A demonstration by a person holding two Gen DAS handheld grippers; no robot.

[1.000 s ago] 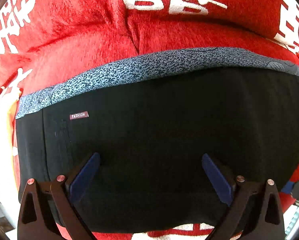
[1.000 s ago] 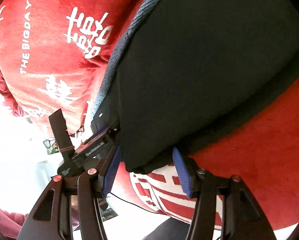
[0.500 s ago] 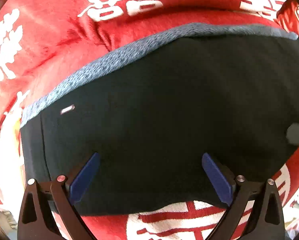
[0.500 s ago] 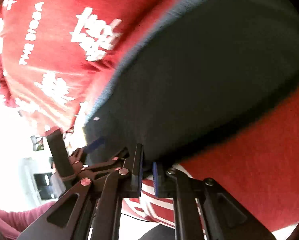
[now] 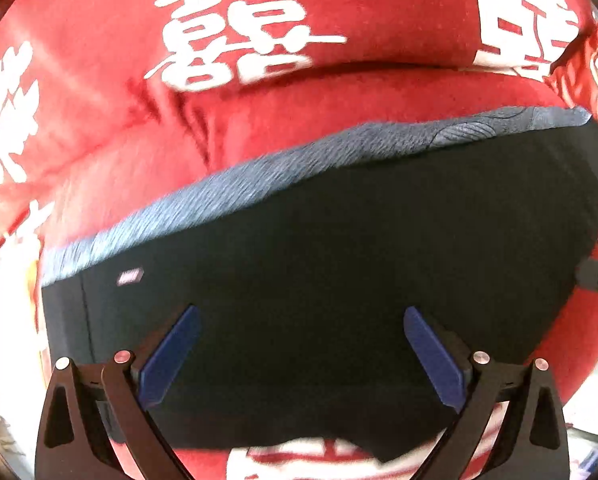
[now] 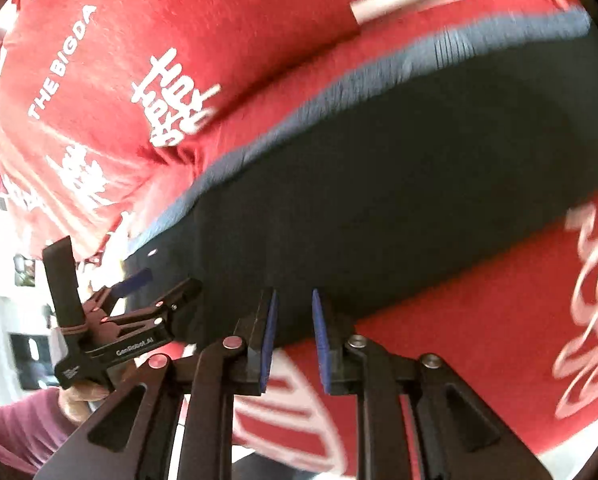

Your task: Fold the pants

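The folded black pants (image 5: pixel 339 280) with a grey-blue patterned waistband (image 5: pixel 299 160) lie flat on a red blanket; they also show in the right wrist view (image 6: pixel 399 208). My left gripper (image 5: pixel 299 352) is open wide over the pants' near edge, blue pads apart and holding nothing. It also shows in the right wrist view (image 6: pixel 139 296), at the pants' left end. My right gripper (image 6: pixel 293 328) is at the pants' near edge, its blue pads a narrow gap apart with nothing between them.
The red blanket (image 5: pixel 339 92) with white characters covers the surface all around the pants and is wrinkled behind them. A hand in a maroon sleeve (image 6: pixel 31 428) holds the left gripper. Bright room clutter shows past the blanket's left edge.
My right gripper closed near the pants' edge half a second ago and has now opened slightly and shifted right. My left gripper stayed open and pulled back a little.
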